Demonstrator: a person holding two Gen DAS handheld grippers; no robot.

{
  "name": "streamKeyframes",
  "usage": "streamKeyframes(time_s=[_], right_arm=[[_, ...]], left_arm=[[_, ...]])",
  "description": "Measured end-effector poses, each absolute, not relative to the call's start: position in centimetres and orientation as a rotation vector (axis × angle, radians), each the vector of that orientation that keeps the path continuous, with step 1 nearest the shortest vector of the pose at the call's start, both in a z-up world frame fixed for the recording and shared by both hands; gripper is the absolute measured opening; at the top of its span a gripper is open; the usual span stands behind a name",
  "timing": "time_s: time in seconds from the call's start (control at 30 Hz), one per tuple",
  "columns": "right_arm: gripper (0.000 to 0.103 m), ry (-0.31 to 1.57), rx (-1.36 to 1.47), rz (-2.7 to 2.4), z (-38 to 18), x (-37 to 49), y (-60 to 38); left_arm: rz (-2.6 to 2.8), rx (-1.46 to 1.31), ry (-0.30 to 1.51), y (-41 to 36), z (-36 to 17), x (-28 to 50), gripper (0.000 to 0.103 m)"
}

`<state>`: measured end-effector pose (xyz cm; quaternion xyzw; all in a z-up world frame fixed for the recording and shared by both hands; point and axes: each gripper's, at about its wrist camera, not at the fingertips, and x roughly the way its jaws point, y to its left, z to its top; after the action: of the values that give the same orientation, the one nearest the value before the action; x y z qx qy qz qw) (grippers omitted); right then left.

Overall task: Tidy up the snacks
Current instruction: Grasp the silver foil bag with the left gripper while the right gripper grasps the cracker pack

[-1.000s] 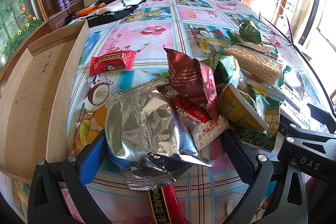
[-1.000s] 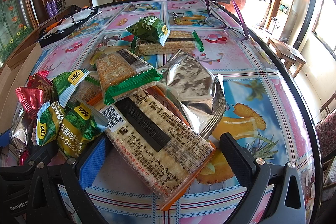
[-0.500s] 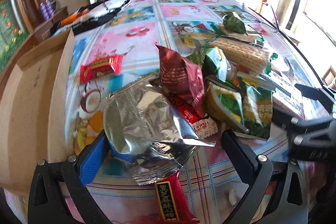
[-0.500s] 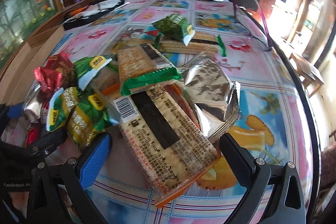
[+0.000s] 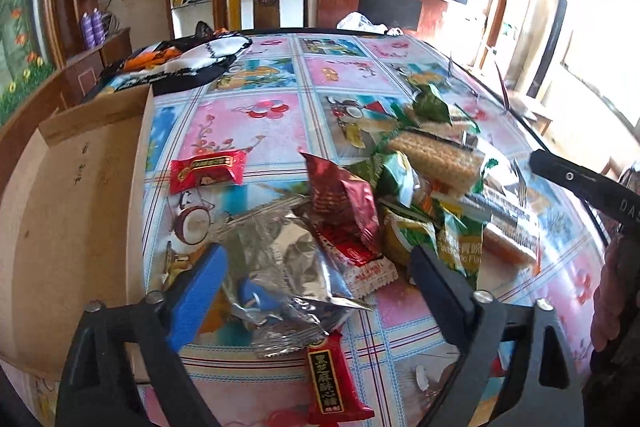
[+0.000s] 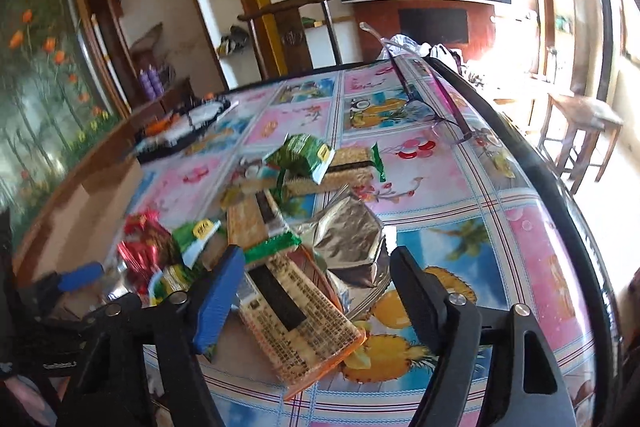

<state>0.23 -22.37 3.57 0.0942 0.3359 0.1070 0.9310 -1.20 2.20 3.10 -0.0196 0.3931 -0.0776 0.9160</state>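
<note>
A: Locate the silver packet [image 5: 280,259].

B: Between the closing jaws of the left hand-held gripper [image 5: 316,283], pads not yet pressing; cardboard box [image 5: 72,227] just left, presumably its destination.

A: And the right hand-held gripper [image 6: 316,287]?

B: Closing around the cracker pack [image 6: 296,323] on the table [image 6: 532,235], contact unconfirmed.

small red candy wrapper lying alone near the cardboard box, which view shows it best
The left wrist view: the small red candy wrapper lies flat, unobstructed, beside the cardboard box. The right wrist view shows the blurred pile's red packets, but this wrapper cannot be made out there.
</note>
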Motion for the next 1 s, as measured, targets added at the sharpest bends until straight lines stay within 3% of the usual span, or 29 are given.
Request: streamKeyframes(time_s=[0.07,0.23,0.37,0.53,0.6,0.63,0.67,0.83,1.0], right_arm=[[0.069,0.669,0.246,0.221,3.9,0.1,-23.2],[0.067,0.674,0.325,0.246,4.0,0.3,-24.1],[0.067,0.689,0.334,0.265,3.8,0.3,-24.1],[0.067,0.698,0.322,0.279,3.6,0.3,-23.7],[0.067,0.702,0.329,0.279,3.5,0.4,-23.8],[0.067,0.704,0.333,0.278,3.5,0.4,-23.9],[0.067,0.708,0.339,0.275,3.5,0.5,-24.0],[0.067,0.731,0.379,0.288,3.1,0.8,-24.6],[0.068,0.746,0.378,0.322,2.9,0.8,-24.2]], left_arm=[[-0.161,-0.067,0.840,2.7,2.8,-0.9,0.081],[-0.151,-0.109,0.873,3.4,2.3,-0.4,0.075],[-0.103,-0.074,0.860,3.4,2.2,-0.4,0.060],[-0.091,-0.115,0.867,4.2,2.2,-0.1,0.060],[-0.071,-0.128,0.879,4.6,2.0,0.2,0.069],[-0.062,-0.133,0.892,4.7,1.8,0.4,0.081],[-0.060,-0.138,0.901,4.8,1.7,0.5,0.082],[-0.072,-0.117,0.900,4.1,1.7,0.7,0.081],[-0.116,-0.059,0.872,2.8,2.0,0.3,0.066]])
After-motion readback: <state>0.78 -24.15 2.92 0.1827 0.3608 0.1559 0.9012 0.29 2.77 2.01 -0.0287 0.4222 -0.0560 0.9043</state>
